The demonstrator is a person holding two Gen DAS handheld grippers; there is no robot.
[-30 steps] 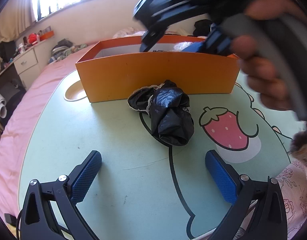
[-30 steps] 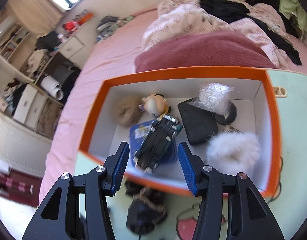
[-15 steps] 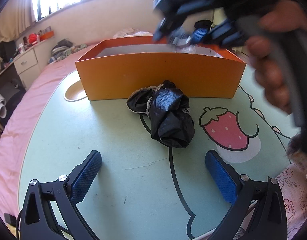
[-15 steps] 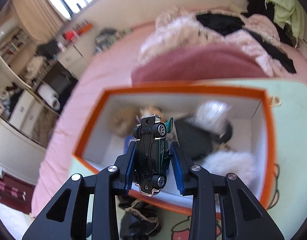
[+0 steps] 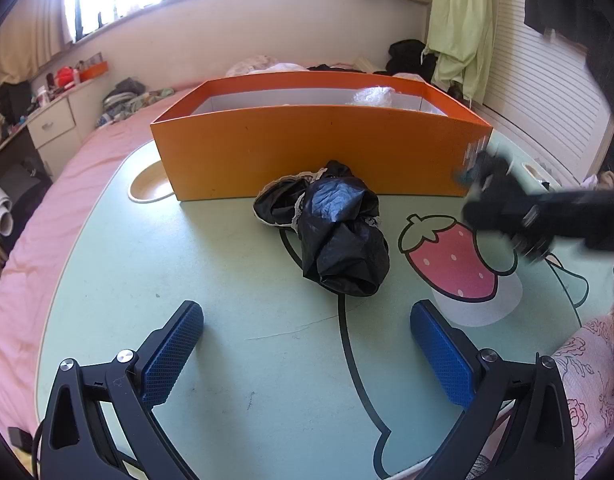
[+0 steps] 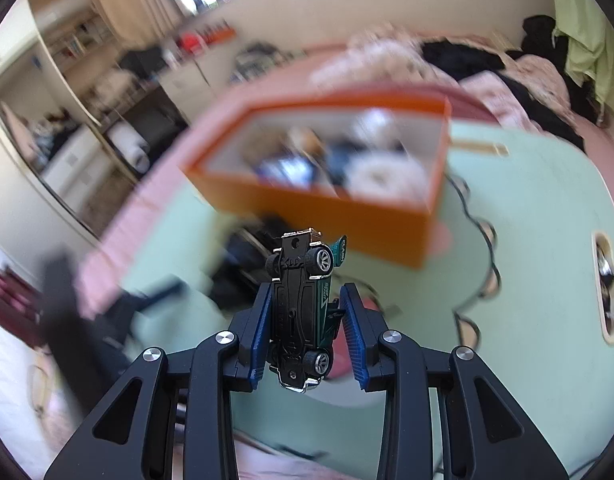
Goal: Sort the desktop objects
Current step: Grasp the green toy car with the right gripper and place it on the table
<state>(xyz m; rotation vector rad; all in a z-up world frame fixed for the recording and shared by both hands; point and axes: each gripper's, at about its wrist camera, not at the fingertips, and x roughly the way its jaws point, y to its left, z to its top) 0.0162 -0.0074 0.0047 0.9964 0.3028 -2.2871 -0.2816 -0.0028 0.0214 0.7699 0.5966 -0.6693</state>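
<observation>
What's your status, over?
Right claw shut on toy car, clear of orange box. Left claw open, empty. Black bag on table ahead of it.

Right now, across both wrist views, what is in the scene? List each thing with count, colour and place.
orange box: one, orange outside, white inside, on the far part of the table, blurred items inside.
black bag: one, crumpled black plastic, on the table just in front of the box.
toy car: one, black underside with green body, held off the table.
table: one, pale green with a strawberry print.
bed: one, pink sheet, around the table.
left claw: open, low over the table's near side.
right claw: shut on the toy car.
</observation>
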